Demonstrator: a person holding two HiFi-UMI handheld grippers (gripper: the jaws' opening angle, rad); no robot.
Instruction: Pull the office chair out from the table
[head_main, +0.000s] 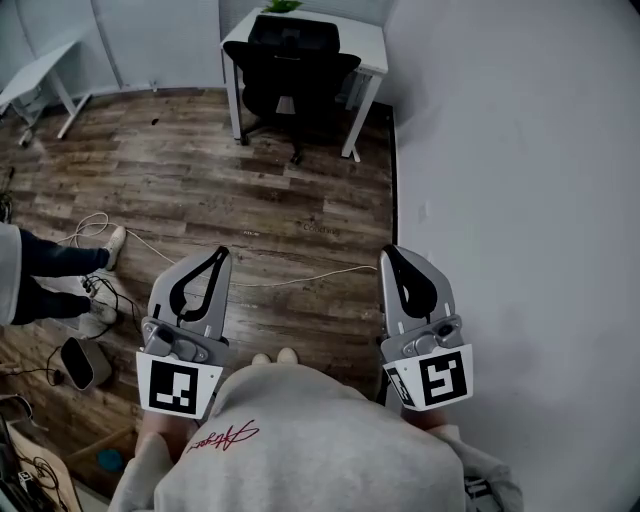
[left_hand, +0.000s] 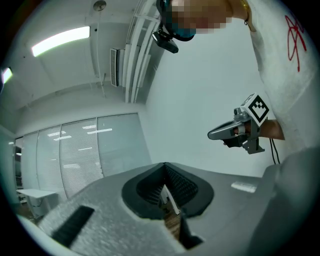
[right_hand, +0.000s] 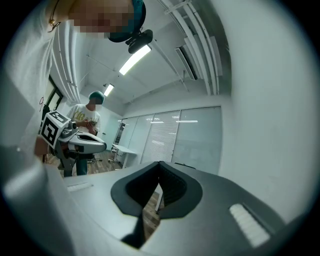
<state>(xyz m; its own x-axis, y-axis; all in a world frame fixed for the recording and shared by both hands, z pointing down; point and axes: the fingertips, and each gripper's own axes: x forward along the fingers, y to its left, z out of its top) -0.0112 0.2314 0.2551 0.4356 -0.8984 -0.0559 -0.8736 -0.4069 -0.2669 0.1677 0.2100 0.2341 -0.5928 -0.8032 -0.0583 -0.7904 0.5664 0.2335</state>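
Note:
A black office chair (head_main: 291, 66) is tucked under a white table (head_main: 368, 45) at the far end of the room, by the right wall. Both grippers are held level in front of me, far short of the chair. My left gripper (head_main: 218, 254) is shut with nothing in it, and so is my right gripper (head_main: 389, 254). In the left gripper view the shut jaws fill the lower frame and the right gripper (left_hand: 215, 134) shows at the right. From the right gripper view the left gripper (right_hand: 100, 146) appears at the left.
Wood floor (head_main: 250, 200) stretches between me and the chair. A white cable (head_main: 300, 280) runs across it. A person's legs (head_main: 60, 262) stand at the left, with a small grey device (head_main: 85, 362) and cords nearby. Another white desk (head_main: 35, 75) is at the far left. A grey wall (head_main: 520, 180) runs along the right.

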